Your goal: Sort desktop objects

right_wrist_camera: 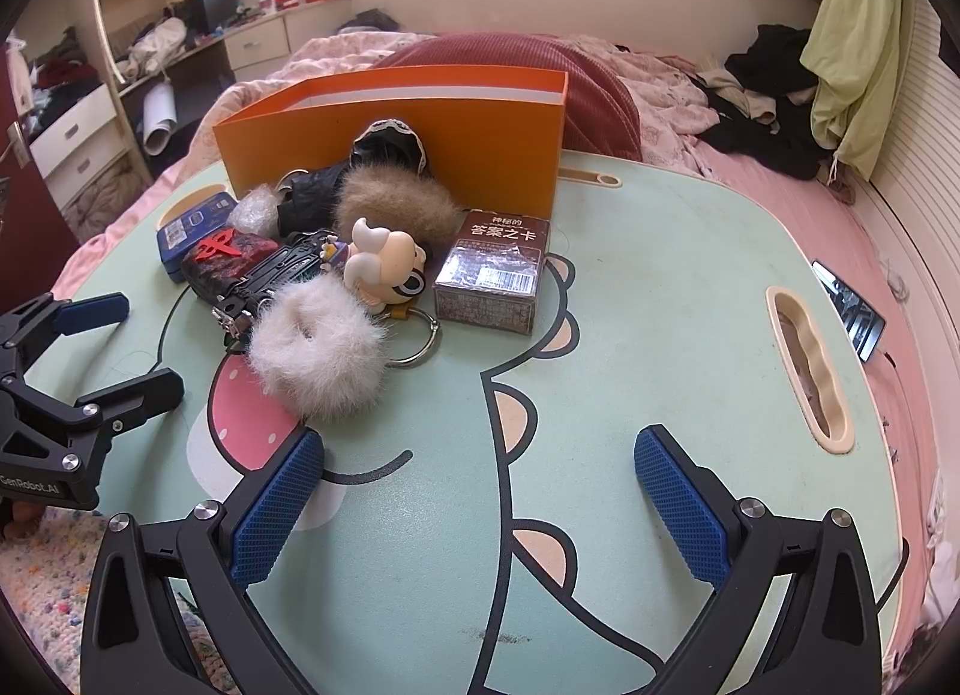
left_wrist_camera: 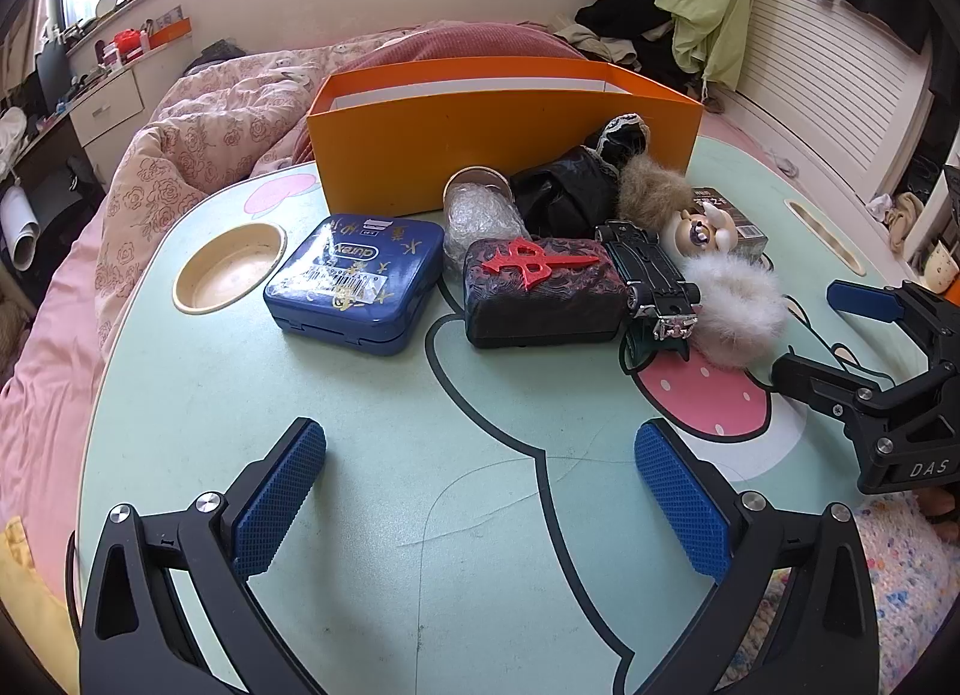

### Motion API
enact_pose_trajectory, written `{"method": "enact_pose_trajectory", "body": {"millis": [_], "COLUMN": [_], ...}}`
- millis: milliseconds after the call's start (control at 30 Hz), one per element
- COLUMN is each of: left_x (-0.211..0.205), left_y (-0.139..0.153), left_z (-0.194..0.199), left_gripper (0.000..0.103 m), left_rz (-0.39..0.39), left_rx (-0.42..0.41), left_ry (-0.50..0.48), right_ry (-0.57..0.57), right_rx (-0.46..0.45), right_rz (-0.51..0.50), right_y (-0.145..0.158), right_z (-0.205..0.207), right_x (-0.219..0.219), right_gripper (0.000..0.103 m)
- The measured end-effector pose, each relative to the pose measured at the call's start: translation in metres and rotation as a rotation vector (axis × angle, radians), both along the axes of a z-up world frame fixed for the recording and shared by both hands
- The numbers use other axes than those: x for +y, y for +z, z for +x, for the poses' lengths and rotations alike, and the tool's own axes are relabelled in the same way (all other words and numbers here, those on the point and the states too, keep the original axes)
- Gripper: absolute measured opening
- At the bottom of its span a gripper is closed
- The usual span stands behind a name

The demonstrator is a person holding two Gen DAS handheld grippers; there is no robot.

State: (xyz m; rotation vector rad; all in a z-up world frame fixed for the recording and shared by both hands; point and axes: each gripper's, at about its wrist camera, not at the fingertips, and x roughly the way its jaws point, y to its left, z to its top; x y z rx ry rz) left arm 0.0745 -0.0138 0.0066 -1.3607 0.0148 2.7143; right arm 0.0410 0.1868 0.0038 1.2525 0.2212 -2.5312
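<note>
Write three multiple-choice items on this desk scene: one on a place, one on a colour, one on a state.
1. Where does the card box lie?
A. inside the orange box
B. on the table, right of the figurine
C. on the blue tin

2. What colour is the open box behind the pile?
A. orange
B. green
C. white

3. How stands the right gripper?
A. shut on the white fluffy ring
B. shut on nothing
C. open, holding nothing

Answers:
1 B, in the right wrist view it rests on the table beside the figurine.
2 A, its walls are orange in both views.
3 C, only bare table shows between its blue pads, the white fluffy ring lying apart.
</note>
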Motion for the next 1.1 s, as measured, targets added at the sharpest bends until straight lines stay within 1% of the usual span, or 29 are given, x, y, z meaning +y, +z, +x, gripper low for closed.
{"method": "enact_pose_trajectory", "body": {"millis": [867, 1000, 1100], "left_x": [0.0006, 0.0041, 0.0040], "left_y": [0.0007, 0.0015, 0.0042], "left_z": [0.0002, 0.0025, 0.0003], "left_gripper": [0.103, 0.103, 0.103], "left_rz": [-0.001, 0.000, -0.008], "left_rx": [-0.002, -0.015, -0.057], "left_ry": [-0.004, -0.038, -0.035], "right_ry": [-0.003, -0.012, -0.030], "right_rx": [-0.004, -0.034, -0.089], "right_rz": [0.006, 0.015, 0.038], "right_y": [0.0009, 0.0034, 0.0059], "right_z": [0.0042, 0.0034, 0.0002], "right_x": [-0.0021, -0.0043, -0.0069], "right_gripper": [0.103, 0.103, 0.103]}}
